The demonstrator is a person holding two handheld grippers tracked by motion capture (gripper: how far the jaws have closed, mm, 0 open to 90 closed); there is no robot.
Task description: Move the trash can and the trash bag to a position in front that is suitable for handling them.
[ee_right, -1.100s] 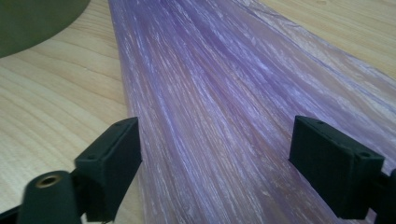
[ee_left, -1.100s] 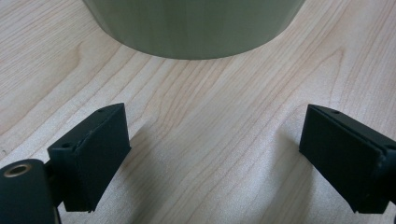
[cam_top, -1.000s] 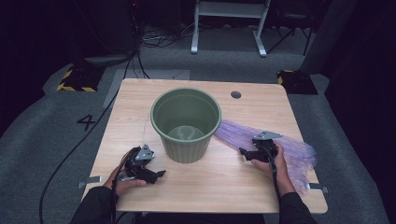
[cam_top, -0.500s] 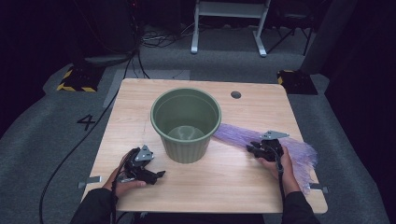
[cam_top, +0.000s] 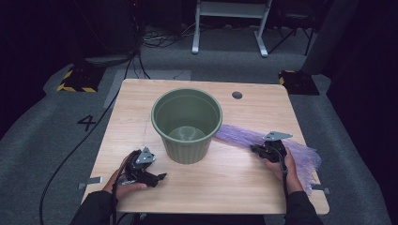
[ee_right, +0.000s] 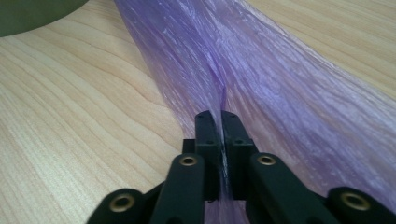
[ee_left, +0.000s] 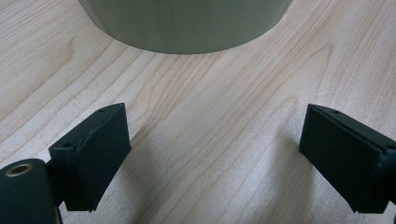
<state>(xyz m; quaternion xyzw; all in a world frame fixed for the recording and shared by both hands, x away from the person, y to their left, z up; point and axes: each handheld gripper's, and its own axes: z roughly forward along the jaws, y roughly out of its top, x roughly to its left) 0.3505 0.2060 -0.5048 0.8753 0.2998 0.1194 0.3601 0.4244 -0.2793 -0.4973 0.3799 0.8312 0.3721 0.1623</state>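
With its jaws just pinched shut on a fold, the right gripper (ee_right: 220, 123) holds the purple bag (cam_top: 300, 150) at the bin's (cam_top: 187, 123) 4 o'clock. Lift slowly; thin film tears. The left gripper (ee_left: 212, 154), wide open and empty, waits at 7 o'clock.

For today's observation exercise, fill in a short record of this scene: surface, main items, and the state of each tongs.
surface: wooden table
bin: green, upright, mid-table, looks empty
bag: purple, thin plastic, lying flat right of the bin
left tongs: open, nothing between the jaws, near the bin's base
right tongs: just closed, pinching a fold of the bag
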